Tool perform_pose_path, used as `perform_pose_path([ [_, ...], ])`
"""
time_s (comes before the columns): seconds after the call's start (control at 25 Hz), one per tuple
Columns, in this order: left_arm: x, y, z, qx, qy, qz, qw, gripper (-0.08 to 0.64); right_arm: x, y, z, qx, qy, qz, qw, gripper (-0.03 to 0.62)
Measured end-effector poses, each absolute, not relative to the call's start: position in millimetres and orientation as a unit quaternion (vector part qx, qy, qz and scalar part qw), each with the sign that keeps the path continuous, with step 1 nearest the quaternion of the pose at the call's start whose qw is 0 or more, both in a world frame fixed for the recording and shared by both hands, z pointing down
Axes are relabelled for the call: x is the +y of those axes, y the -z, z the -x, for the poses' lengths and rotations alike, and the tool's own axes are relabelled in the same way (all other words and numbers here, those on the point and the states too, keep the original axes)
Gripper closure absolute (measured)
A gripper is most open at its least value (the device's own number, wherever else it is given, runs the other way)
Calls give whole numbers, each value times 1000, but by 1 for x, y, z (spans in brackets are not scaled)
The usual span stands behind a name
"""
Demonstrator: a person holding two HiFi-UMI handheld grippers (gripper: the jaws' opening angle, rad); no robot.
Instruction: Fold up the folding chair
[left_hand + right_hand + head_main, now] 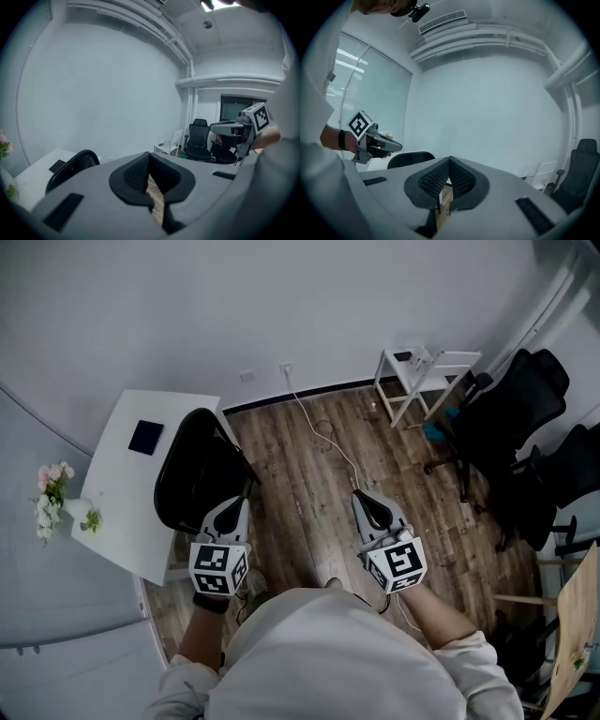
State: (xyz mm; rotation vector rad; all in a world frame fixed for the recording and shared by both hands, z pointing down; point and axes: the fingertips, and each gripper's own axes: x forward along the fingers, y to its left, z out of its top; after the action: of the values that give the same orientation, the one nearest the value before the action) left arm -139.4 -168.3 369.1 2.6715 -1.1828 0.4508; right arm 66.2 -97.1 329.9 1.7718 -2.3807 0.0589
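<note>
Head view: black chair (192,474) — judged to be the folding chair — stands on the wood floor (281,493) against the white worktop's (122,512) right edge, ahead and to the left. The left gripper (236,507) is just beside it and nearer; the right gripper (362,499) is well apart, over bare floor. Both sets of jaws are closed together — nothing held.

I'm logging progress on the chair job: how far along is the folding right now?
Done: unclear. The black folding chair stands beside the white table, and from above I cannot tell whether it is folded. In hand: nothing. The left gripper and right gripper are shut and empty, neither touching the chair. Left: probably gripping the chair and folding it, if it is open.
</note>
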Motion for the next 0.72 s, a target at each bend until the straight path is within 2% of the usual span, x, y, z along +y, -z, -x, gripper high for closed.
perform_pose_path([
  [0.72,-152,-366,133,-396,-165,-900,81,552,-77,-337,-79,-792,-20,-605,73,575],
])
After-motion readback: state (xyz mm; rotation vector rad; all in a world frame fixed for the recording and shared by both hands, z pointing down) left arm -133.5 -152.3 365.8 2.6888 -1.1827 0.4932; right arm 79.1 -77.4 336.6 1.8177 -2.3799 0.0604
